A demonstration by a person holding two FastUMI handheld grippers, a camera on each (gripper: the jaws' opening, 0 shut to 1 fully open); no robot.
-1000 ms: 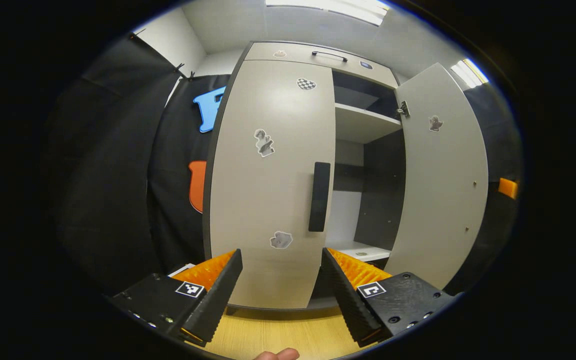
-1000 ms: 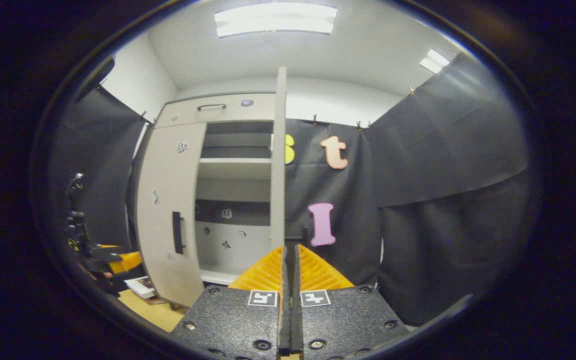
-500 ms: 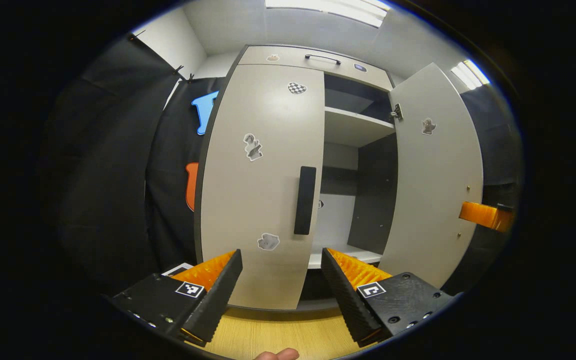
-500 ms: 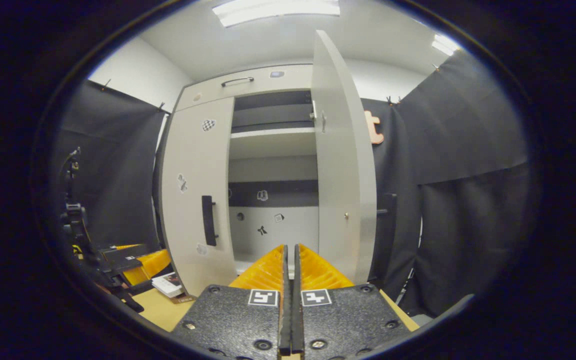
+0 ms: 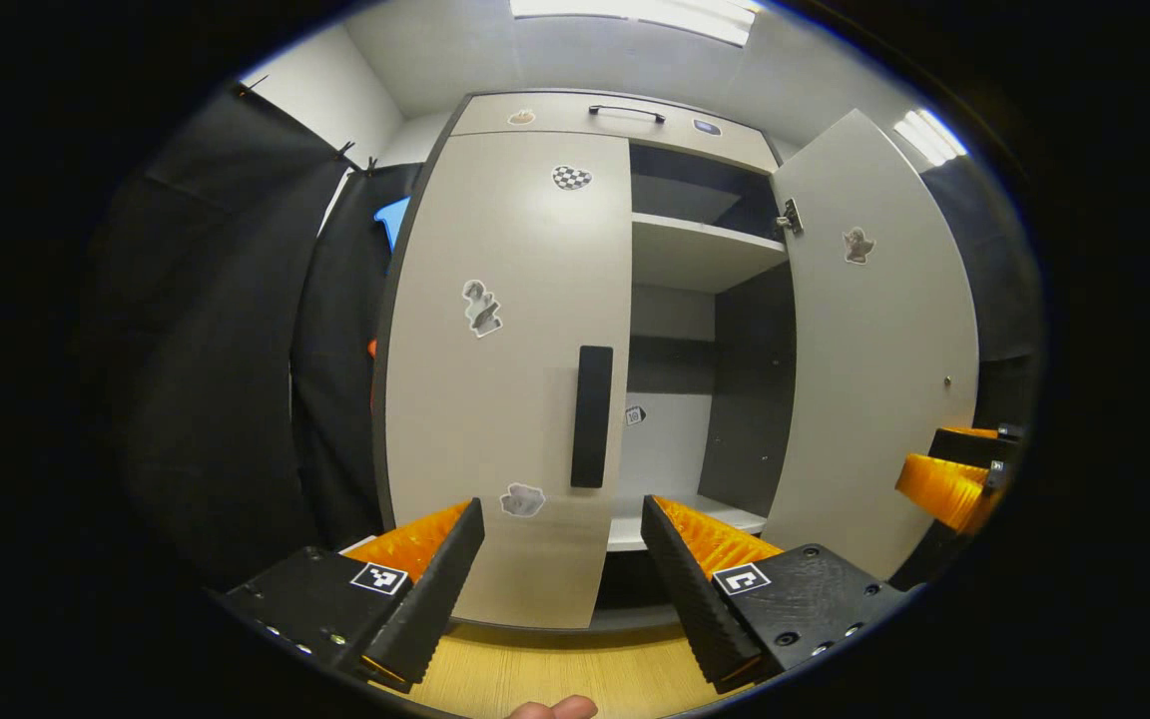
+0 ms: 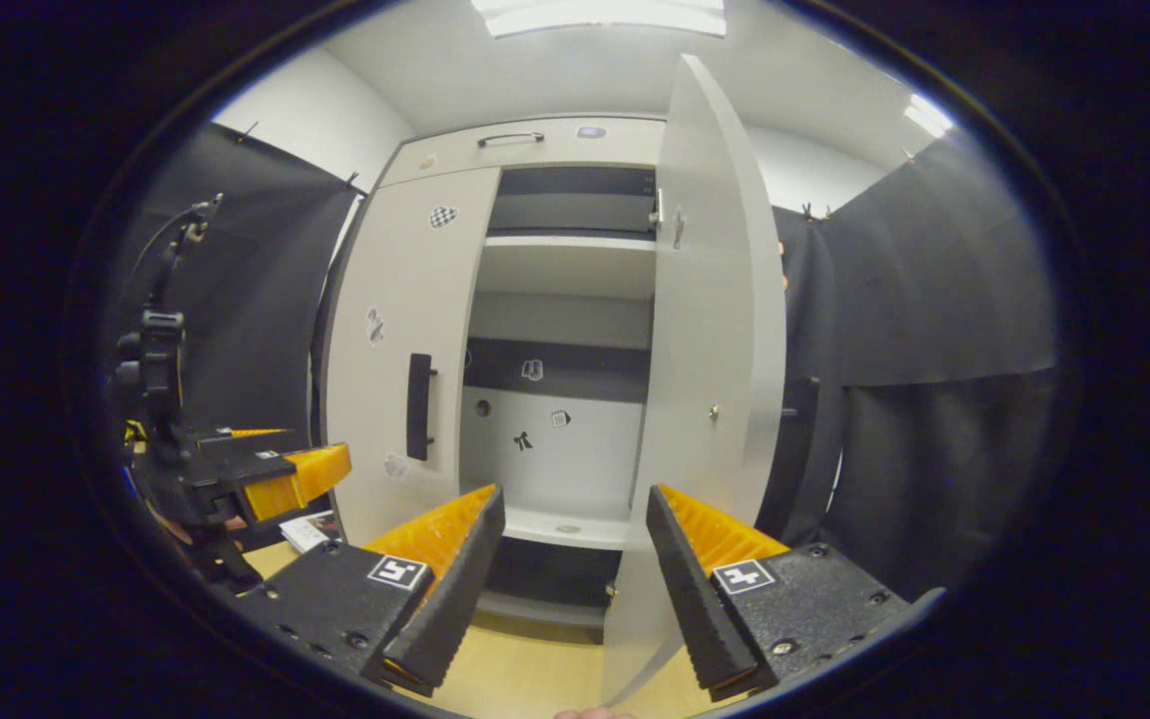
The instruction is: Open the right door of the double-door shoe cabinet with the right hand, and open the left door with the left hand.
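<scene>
Shoe cabinet [image 5: 635,120] stands straight ahead of me: its right door [image 5: 874,340] is swung open, its left door [image 5: 505,379] shut (handle [image 5: 591,415] untouched). My left hand-held gripper [image 5: 563,519] gapes wide before that handle; my right hand-held gripper [image 6: 575,509] is spread wide too, holding nothing, seemingly near the open door's edge.
</scene>
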